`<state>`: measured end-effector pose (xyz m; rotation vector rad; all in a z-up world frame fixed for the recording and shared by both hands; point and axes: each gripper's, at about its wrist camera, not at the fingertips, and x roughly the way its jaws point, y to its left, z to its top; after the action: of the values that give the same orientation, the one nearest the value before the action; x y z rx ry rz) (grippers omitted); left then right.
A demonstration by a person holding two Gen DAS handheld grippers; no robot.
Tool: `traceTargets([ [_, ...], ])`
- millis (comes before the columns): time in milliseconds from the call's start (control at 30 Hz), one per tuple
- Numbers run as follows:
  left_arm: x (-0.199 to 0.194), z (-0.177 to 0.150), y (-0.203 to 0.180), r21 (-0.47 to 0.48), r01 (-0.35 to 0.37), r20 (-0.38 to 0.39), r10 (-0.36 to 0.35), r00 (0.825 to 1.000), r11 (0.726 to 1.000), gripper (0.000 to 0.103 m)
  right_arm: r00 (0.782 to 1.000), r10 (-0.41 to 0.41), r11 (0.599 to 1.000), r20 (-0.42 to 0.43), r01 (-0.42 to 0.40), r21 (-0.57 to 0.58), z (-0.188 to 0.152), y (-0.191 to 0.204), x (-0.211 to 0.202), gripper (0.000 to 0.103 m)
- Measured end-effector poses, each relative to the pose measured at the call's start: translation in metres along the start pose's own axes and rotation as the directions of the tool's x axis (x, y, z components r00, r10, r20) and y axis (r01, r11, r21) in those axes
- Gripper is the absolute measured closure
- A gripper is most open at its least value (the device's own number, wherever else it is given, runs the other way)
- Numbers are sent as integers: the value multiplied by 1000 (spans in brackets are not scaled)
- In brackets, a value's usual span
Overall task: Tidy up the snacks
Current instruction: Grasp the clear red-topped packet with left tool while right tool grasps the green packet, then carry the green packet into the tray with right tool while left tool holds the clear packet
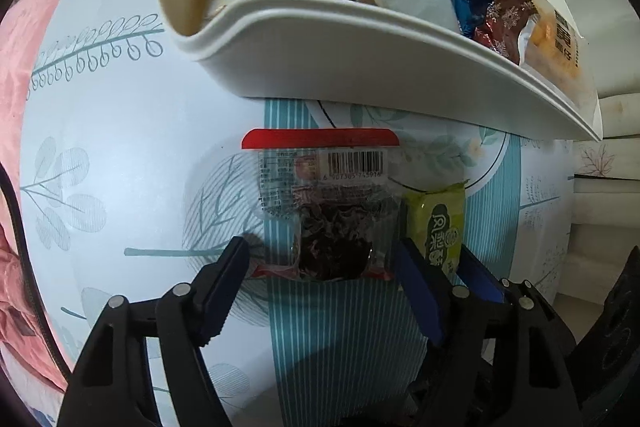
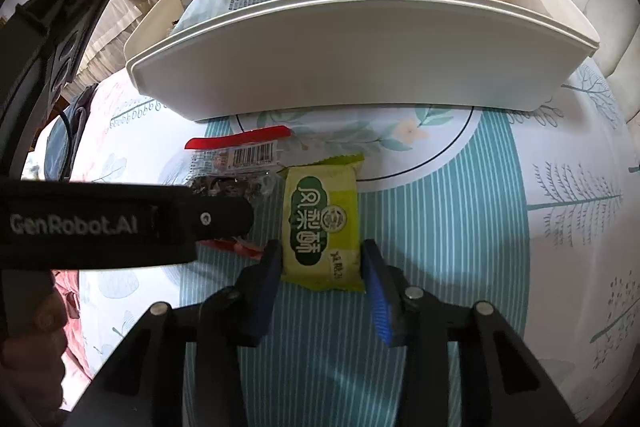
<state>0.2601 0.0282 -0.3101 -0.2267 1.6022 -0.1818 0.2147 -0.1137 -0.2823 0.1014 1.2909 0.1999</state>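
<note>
Two grippers over two snack packets in front of a white tray.

The left gripper (image 1: 320,263) spreads wide around a clear packet of dark dried fruit (image 1: 326,211) lying flat on the leaf-print tablecloth (image 1: 120,155). The right gripper (image 2: 322,263) brackets a green pineapple-cake packet (image 2: 322,223) just beside it, pads at its sides; whether they grip cannot be told. The white tray (image 2: 360,67) beyond holds more wrapped snacks.

The left gripper (image 1: 320,259) is held low and level with its jaws spread wide apart, gripping nothing. The right gripper (image 2: 322,267) sits just beside it, jaws narrower and closed against something held between them. Its fingers (image 2: 262,291) point forward.
</note>
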Motion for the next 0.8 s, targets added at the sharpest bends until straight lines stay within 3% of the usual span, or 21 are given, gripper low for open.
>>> traceTargets([
  [367, -2, -1, 9, -80, 64, -38, -68, 997, 995, 48, 998, 4, 1000, -66, -6, -31, 6, -10, -9, 65],
  [400, -3, -1, 10, -89, 66, -39, -70, 997, 994, 66, 998, 3, 999, -69, -6, -40, 8, -7, -10, 65],
  [533, -14, -3, 23, -140, 112, -44, -119, 992, 984, 77, 996, 19, 997, -84, -25, -70, 12, -6, -19, 65],
  [800, -21, -1, 35, -169, 98, -57, -109, 992, 981, 79, 996, 38, 989, -82, -49, -137, 16, -3, -41, 65],
])
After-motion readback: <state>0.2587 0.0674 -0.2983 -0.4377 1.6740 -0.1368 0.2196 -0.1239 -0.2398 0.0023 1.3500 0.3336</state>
